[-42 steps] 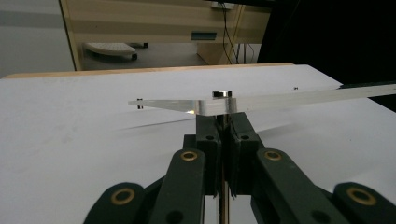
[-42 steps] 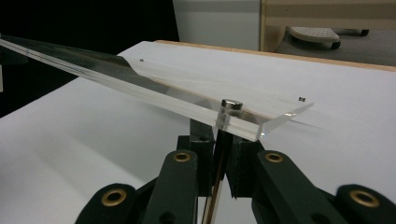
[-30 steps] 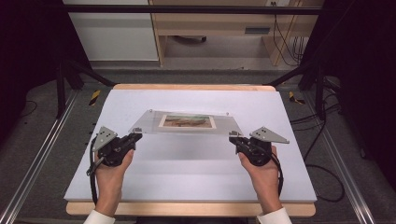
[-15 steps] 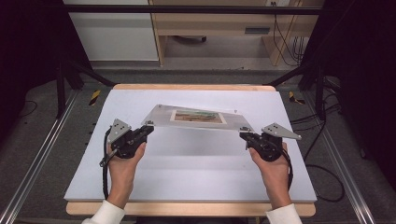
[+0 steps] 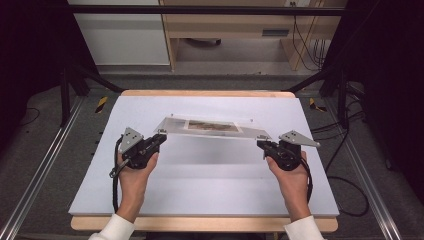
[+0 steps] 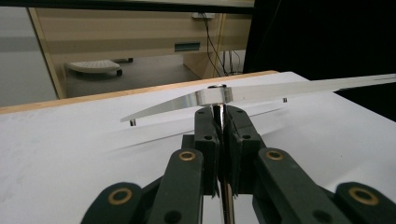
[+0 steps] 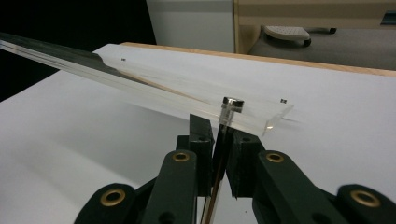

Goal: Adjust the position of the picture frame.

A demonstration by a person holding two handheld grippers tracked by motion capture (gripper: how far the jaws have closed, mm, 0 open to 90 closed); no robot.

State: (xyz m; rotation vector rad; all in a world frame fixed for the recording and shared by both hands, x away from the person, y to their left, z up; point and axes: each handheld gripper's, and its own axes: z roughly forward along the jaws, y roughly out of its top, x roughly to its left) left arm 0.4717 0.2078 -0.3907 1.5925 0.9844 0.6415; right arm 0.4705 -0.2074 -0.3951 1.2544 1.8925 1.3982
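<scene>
Two tongs (image 5: 161, 136) (image 5: 261, 144) clamp frame (image 5: 212, 127) posts (image 6: 219, 114); picture visible from above.

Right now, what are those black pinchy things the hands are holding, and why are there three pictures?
They are hand-held grippers, like big tweezers. One picture looks down from above the table; each other one comes from a camera riding on a gripper. On the white table a person's hands work the left gripper and the right gripper. Together they hold up a clear plastic frame with a picture inside, each shut on a metal post at a near corner of it.
</scene>
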